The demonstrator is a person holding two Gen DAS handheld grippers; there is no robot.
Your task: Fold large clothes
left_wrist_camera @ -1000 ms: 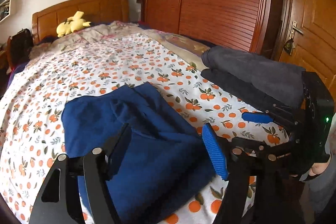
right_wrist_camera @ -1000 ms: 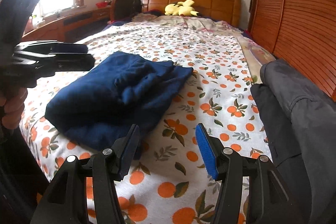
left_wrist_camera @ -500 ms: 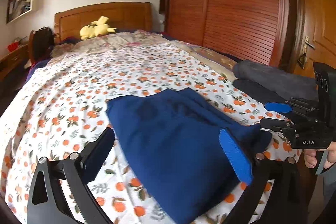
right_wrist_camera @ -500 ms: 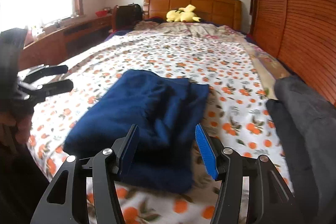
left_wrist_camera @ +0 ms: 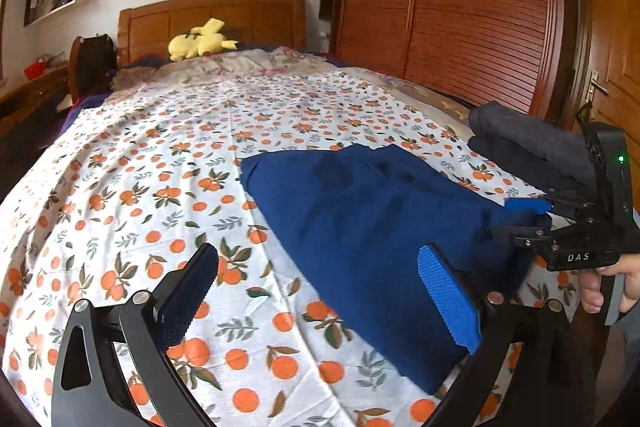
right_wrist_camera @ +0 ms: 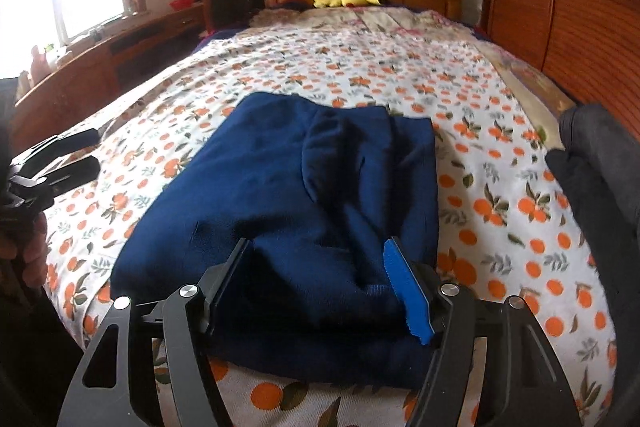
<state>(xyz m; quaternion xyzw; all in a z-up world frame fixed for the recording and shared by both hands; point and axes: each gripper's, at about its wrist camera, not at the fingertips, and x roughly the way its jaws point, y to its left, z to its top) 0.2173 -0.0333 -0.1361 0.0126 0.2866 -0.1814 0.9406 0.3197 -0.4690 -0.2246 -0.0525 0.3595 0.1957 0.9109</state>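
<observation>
Navy sweatshirt (right_wrist_camera: 288, 195) looks pretty much folded, lying as a bundle near the foot of the bed (right_wrist_camera: 400, 75). Right tool (right_wrist_camera: 320, 283) gapes around its near edge, left tool (left_wrist_camera: 316, 303) spread wide, empty. Maybe one last fold.

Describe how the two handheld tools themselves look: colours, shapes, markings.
Both tools have black skeletal frames with triangular cutouts and silver pivot screws. Each left tool and right tool finger pair has one black pad and one ridged blue pad. The right tool's body shows white "DAS" lettering and a green light.
</observation>
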